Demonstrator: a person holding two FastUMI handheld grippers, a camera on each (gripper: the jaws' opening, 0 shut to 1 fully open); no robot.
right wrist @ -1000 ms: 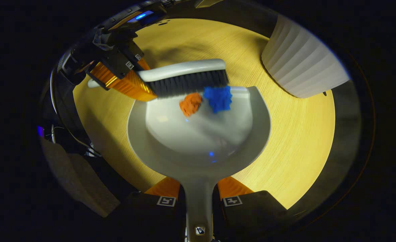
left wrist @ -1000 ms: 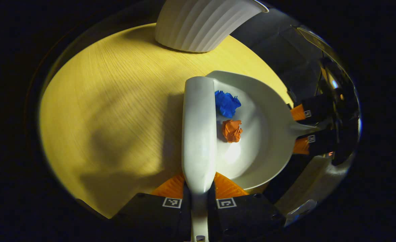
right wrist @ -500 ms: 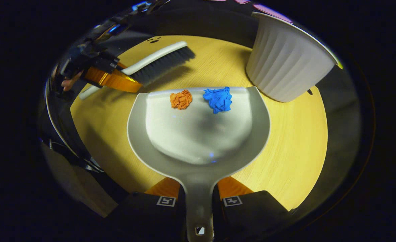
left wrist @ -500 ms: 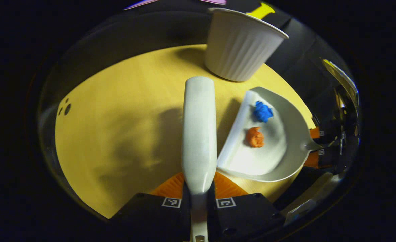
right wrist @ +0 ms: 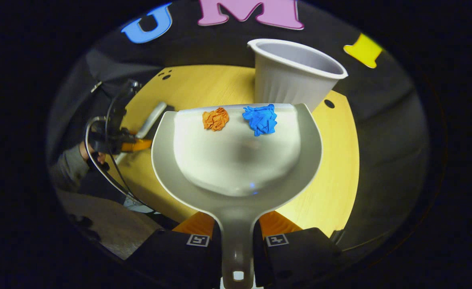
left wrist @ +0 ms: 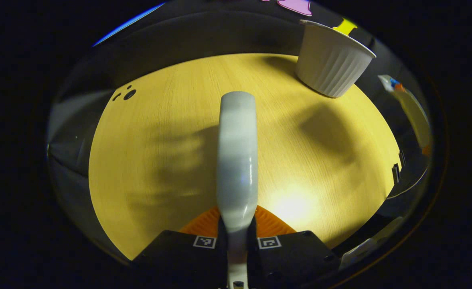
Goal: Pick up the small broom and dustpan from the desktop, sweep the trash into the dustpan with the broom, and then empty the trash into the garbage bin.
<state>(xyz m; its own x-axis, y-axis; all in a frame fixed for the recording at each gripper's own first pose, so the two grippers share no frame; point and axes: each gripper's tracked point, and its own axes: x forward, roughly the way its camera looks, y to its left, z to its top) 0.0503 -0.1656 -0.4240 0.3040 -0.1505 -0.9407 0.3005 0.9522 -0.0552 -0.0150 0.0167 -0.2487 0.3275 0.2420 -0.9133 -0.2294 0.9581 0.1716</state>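
Dustpan (right wrist: 236,160) handle clamped by right gripper (right wrist: 236,235); orange wad (right wrist: 215,119), blue wad (right wrist: 260,119) at far lip; kept level until over bin (right wrist: 294,76); broom (left wrist: 237,156) gripped by left gripper (left wrist: 237,237)

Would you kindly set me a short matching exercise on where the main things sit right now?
Things:
1. blue paper ball
2. broom
3. dustpan
4. bin

Places or states:
A. standing upright on the desk
B. handle held in the right gripper
C. lying near the dustpan's front lip
D. handle held in the left gripper

Pairs: 1-C, 2-D, 3-B, 4-A
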